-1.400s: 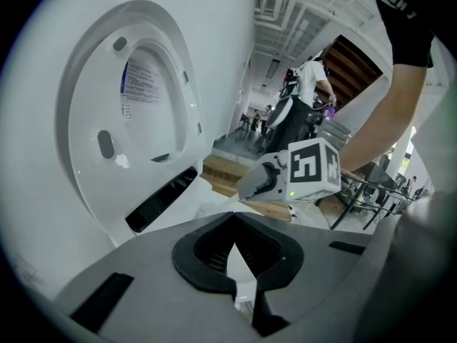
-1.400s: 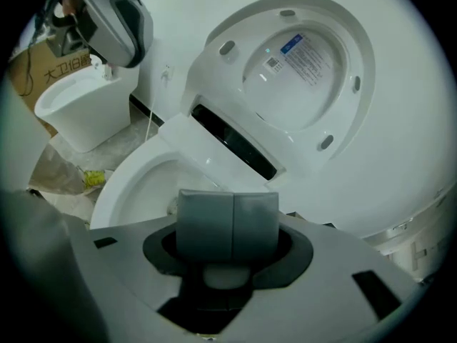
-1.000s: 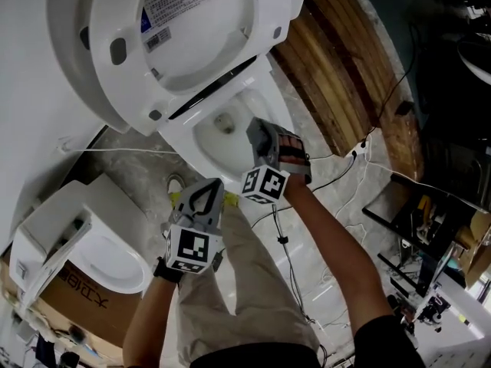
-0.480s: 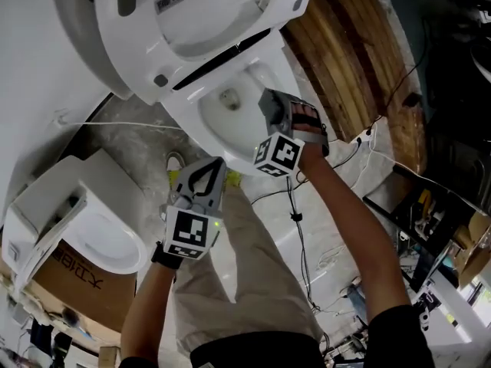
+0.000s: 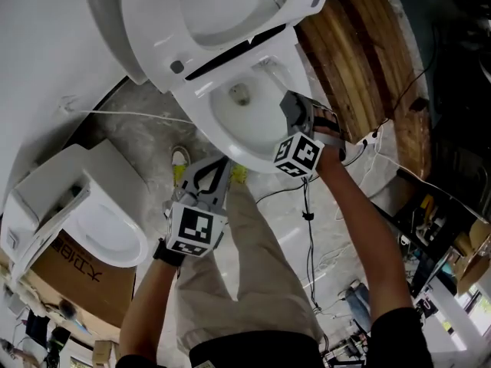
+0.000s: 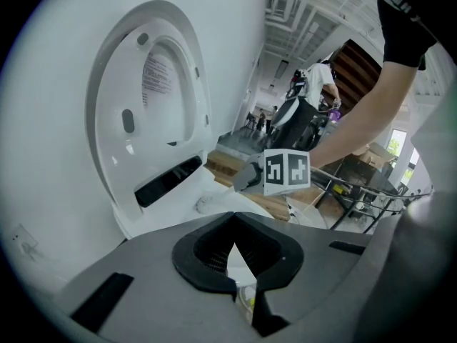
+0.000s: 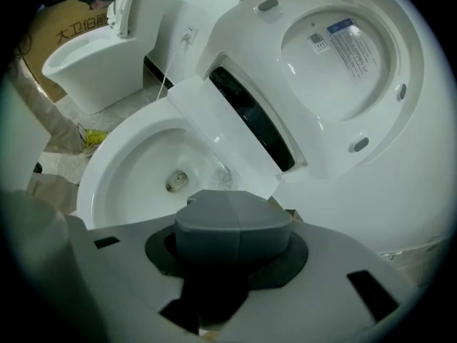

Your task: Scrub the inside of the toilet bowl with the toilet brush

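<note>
The white toilet bowl (image 5: 224, 121) stands with its lid and seat (image 5: 222, 14) raised; a drain hole (image 5: 240, 93) shows at the bottom. My right gripper (image 5: 290, 104) hovers over the bowl's right rim, shut and holding nothing. In the right gripper view its jaws (image 7: 232, 209) point into the bowl (image 7: 136, 163). My left gripper (image 5: 215, 165) hangs just in front of the bowl's front edge, shut and empty. The left gripper view looks past its jaws (image 6: 232, 219) at the lid (image 6: 153, 98) and the right gripper's marker cube (image 6: 286, 171). No toilet brush shows in any view.
A second white toilet (image 5: 107, 232) sits on a cardboard box (image 5: 69, 274) at the left. Wooden boards (image 5: 360, 60) lie right of the bowl. Cables (image 5: 307, 213) run over the marble floor. The person's leg and yellow shoe (image 5: 238, 174) are below the bowl.
The head view has swung, so the toilet sits higher and further right. Both grippers keep about the same place beside the bowl and stay shut.
</note>
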